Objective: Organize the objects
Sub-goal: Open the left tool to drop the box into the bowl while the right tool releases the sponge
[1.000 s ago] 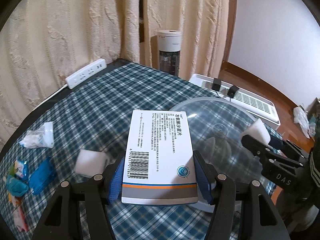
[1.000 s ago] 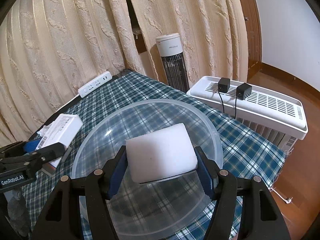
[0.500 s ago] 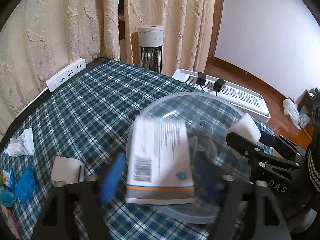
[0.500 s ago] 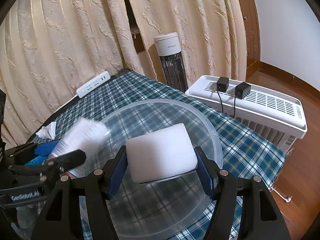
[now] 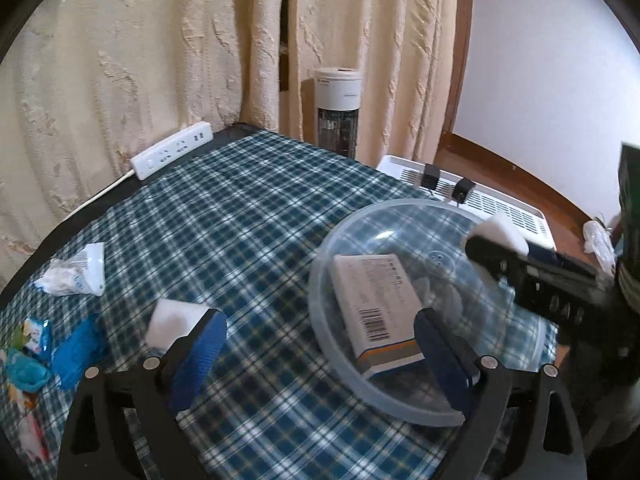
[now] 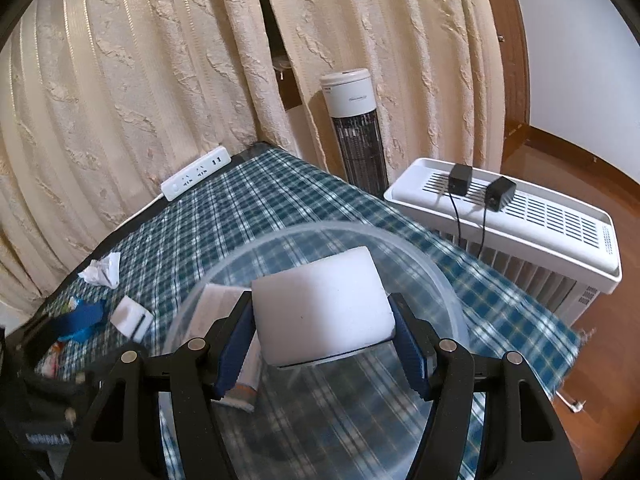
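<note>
A white medicine box (image 5: 372, 308) with an orange and grey stripe lies tilted inside the clear plastic bowl (image 5: 400, 216) on the checked cloth. My left gripper (image 5: 320, 346) hovers at the bowl's near rim. Its jaws are opening wide, and its blue pads (image 5: 200, 344) touch nothing. My right gripper (image 6: 324, 320) is shut on a white sponge (image 6: 320, 304) and holds it above the bowl (image 6: 440, 276). The box (image 6: 216, 300) shows through the bowl's wall on the left. That held sponge (image 5: 500, 232) also appears over the bowl's far right side.
On the cloth to the left lie a second white sponge (image 5: 172, 316), a crumpled wrapper (image 5: 76, 272) and blue packets (image 5: 72, 348). A power strip (image 5: 172, 154) sits at the far edge. A tower heater (image 5: 338, 108) and a white appliance (image 5: 500, 204) stand beyond the table.
My left gripper's jaws opened and let go of the medicine box, which dropped into the bowl. The right gripper kept still with the sponge.
</note>
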A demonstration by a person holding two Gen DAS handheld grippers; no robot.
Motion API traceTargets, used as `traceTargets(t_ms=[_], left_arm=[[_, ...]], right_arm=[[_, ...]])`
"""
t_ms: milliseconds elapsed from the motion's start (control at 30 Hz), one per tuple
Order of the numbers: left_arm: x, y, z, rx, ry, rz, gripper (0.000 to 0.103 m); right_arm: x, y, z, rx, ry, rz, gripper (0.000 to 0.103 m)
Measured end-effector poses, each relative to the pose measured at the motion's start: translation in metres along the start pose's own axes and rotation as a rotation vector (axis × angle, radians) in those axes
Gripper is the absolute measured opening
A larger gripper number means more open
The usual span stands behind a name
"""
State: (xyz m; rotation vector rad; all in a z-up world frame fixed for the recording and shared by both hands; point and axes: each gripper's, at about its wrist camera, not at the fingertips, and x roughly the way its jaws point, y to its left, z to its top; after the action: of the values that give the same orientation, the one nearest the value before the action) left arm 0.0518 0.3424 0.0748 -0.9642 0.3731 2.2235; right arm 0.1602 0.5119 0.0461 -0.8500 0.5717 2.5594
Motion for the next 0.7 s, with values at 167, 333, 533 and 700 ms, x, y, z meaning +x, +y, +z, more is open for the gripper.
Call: traceTargets(t_ms=[167, 333, 533, 700], left_arm=[[-0.008, 0.012, -0.006, -0.016, -0.012, 0.033, 0.100], [-0.012, 0.024, -0.010, -0.040, -0.007, 0.048, 0.101], [-0.016, 0.035, -0.016, -0.060, 0.000, 0.059, 0.101], [-0.021, 0.046, -0.021, -0.086, -0.002, 0.073, 0.101]], right_arm=[[0.011, 0.007, 0.016, 0.003, 0.036, -0.007, 0.066], [0.018, 0.010, 0.029, 0.015, 0.053, -0.011, 0.066], [0.029, 0.012, 0.041, 0.036, 0.064, -0.013, 0.067], [0.037, 0.011, 0.046, 0.068, 0.070, -0.014, 0.068]])
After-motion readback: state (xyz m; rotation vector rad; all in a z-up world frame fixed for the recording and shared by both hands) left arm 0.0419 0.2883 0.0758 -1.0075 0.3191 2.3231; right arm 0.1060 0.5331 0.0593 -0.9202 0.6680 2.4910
